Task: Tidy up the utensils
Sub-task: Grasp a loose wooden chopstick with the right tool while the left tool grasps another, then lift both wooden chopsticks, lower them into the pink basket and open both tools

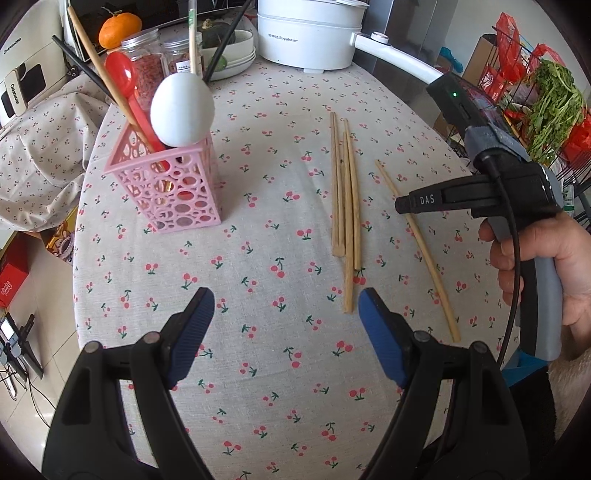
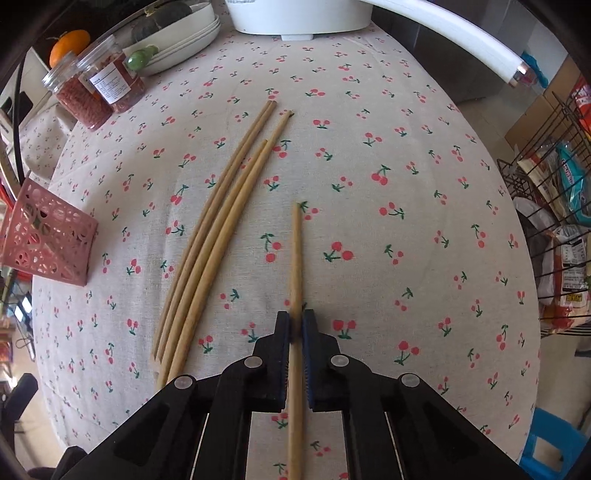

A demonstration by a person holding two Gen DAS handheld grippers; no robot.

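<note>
Left of the bundle of four chopsticks (image 1: 345, 206) the left gripper (image 1: 286, 325) is hanging wide and empty, while right of it the right gripper (image 2: 296, 328) is pinching a light, stiff, probably slippery single chopstick (image 2: 296, 258) lengthwise, so gripping mid-shaft looks safest.

Pink perforated basket (image 1: 173, 188); tan chopsticks (image 1: 345, 206); beige cherry-print tablecloth (image 1: 258, 258); red spoon (image 1: 127, 85).

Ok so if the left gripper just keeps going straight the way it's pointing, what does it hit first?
Probably only the cherry-print tablecloth. The open left gripper aims between the pink basket and the four loose chopsticks, and that lane looks free up to the white cooker, though depth is uncertain.
</note>
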